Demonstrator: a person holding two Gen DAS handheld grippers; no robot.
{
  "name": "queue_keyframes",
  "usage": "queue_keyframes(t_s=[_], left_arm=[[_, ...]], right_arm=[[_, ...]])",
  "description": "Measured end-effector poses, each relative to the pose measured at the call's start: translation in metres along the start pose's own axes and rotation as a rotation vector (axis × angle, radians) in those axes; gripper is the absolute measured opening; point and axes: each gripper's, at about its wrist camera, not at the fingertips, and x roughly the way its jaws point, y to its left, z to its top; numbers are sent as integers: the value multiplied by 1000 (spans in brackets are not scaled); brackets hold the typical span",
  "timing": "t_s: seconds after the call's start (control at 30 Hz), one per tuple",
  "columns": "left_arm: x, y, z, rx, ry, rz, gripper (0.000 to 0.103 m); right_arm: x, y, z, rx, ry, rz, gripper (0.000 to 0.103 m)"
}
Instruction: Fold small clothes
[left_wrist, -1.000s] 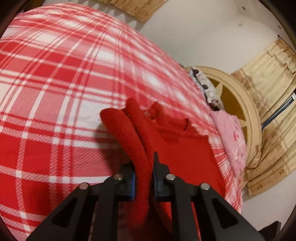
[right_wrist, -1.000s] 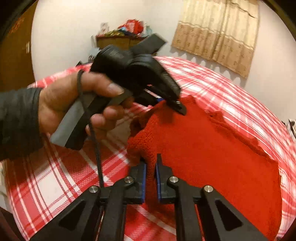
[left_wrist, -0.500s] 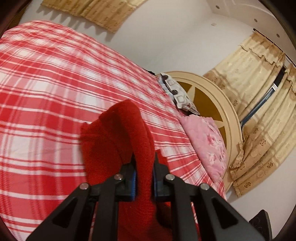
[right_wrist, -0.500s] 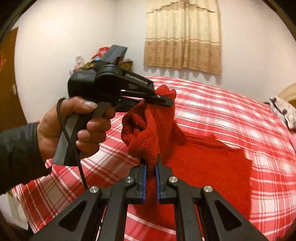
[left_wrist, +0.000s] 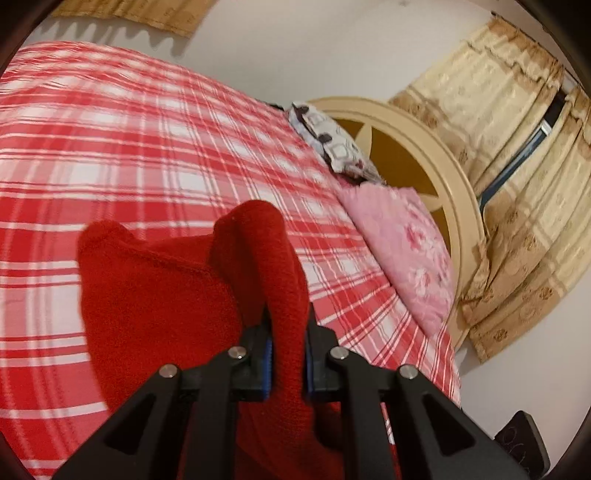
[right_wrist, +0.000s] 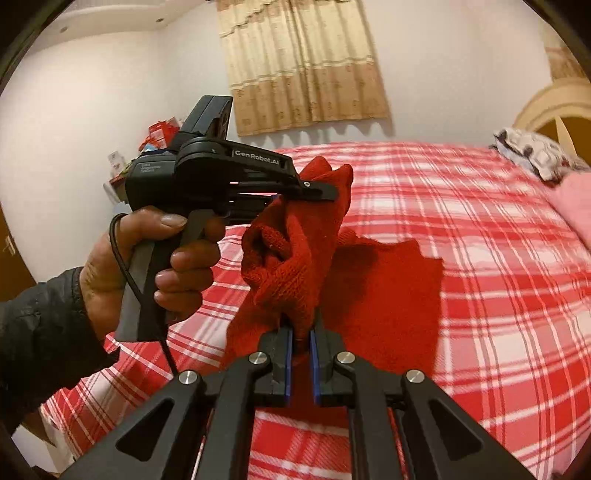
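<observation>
Item under handling: a red knitted garment (right_wrist: 295, 258), apparently a small sweater, is held up off the red-and-white plaid bedspread (right_wrist: 480, 258) at one edge; the rest of it is seen trailing down onto the bedspread

Left gripper (left_wrist: 288, 354): jaws are pressed together on a bunched ridge of the red knit, which rises between the blue pads (left_wrist: 268, 365) and droops over ahead of them

Right gripper (right_wrist: 301, 365): jaws are nearly closed, pinching a thick fold of the same garment just above the fingertips

Work done: the near edge is judged to be gripped at two points and raised; no finished fold is visible

Work left: the raised edge is judged to need carrying across and laying onto the flat part, then releasing; any further folds and smoothing remain; whether other clothes wait cannot be told

Shown only by left wrist view: the garment's lower panel hanging to the left of the fingers, a pink floral pillow (left_wrist: 406, 251), a patterned pillow (left_wrist: 328, 140) behind it, the cream curved headboard (left_wrist: 443, 173) and gold curtains (left_wrist: 517, 155)

Shown only by right wrist view: the person's left hand (right_wrist: 147, 266) in a dark sleeve (right_wrist: 40, 332) around the other tool's handle, that tool biting the knit's upper corner, the flat part of the garment lying on the bedspread beyond, and a cluttered shelf (right_wrist: 155, 136) by the far wall

Not determinable: sleeve and collar positions are hidden in the bunched fabric
</observation>
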Motion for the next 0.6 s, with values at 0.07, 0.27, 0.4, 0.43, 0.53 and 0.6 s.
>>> queue_keyframes(t_s=[0.07,0.27,0.4,0.43,0.53,0.6], left_arm=[[15,-5,-4,14,27,14,13],[47,-20,-16,68,91,45,13],[60,-36,-25,160,116,114,21],[60,-38,-26,177,117,128,27],[48,-49,-32,235,92,133,35],[32,-54,-36,276,56,154,55]], right_arm=[[1,-14,-5,43,21,5,7],[5,-43,-26,146,70,27,7],[8,-57,-37,191,90,25,7],[9,-61,-40,206,97,23,7],[9,-69,-47,236,118,19,7],[6,-71,-50,233,124,4,7]])
